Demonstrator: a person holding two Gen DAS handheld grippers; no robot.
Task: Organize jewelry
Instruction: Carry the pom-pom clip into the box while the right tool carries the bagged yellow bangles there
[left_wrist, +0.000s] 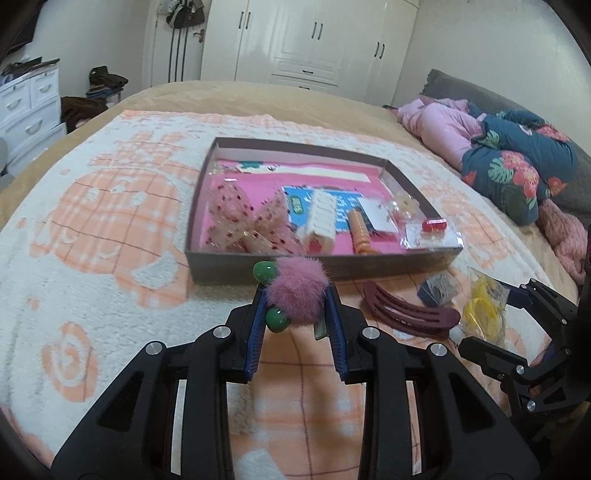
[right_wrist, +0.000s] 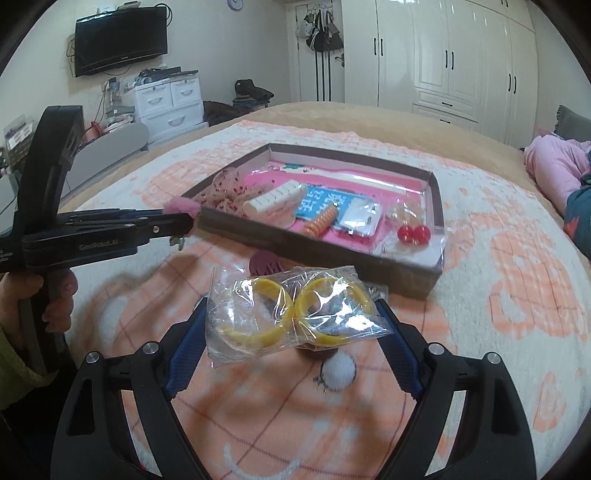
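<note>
Mostly sorted: the box at 12 o'clock already holds a bow, a white claw clip, an orange spiral tie and several bagged pieces. Left gripper is clenched on a pink pompom hair tie just short of the box's near wall; right gripper is spread wide around a bag of yellow hoops, apparently gripped by its edges. Left on the blanket: maroon hair clip at 2 o'clock and a small dark packet beside it.

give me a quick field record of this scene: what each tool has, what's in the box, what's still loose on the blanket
left tool: shut on pink fluffy pompom clip with green beads
right tool: jaws wide around clear bag of yellow hoops
shallow brown cardboard box: white claw clip, orange spiral tie, red beads
loose on blanket: maroon hair clip
</note>
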